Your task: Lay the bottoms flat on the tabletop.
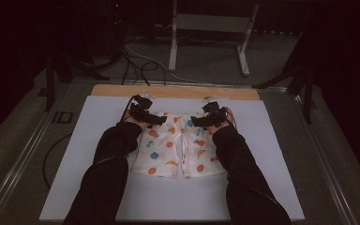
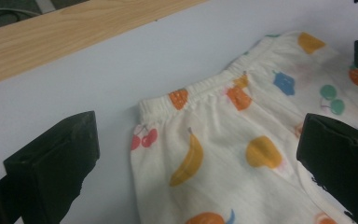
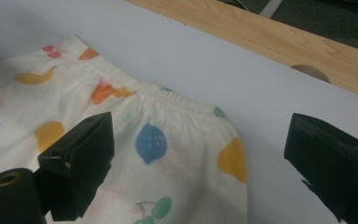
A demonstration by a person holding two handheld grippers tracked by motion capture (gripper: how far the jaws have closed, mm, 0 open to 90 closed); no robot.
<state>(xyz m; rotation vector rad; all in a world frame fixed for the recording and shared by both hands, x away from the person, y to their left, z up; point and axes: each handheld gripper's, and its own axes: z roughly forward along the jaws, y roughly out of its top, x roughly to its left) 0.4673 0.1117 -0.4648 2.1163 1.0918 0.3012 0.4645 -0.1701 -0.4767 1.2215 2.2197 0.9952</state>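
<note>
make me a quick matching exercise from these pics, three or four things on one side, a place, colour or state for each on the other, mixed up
Things:
1. shorts
2. left gripper
3. wooden strip
4. table sheet

Descriptions:
a. plain pale blue-grey, under the garment
b. runs along the table's far edge
c. cream with a fruit print, lying flat
d. jaws open over the waistband corner, gripping nothing

Pairs: 1-c, 2-d, 3-b, 4-a
</note>
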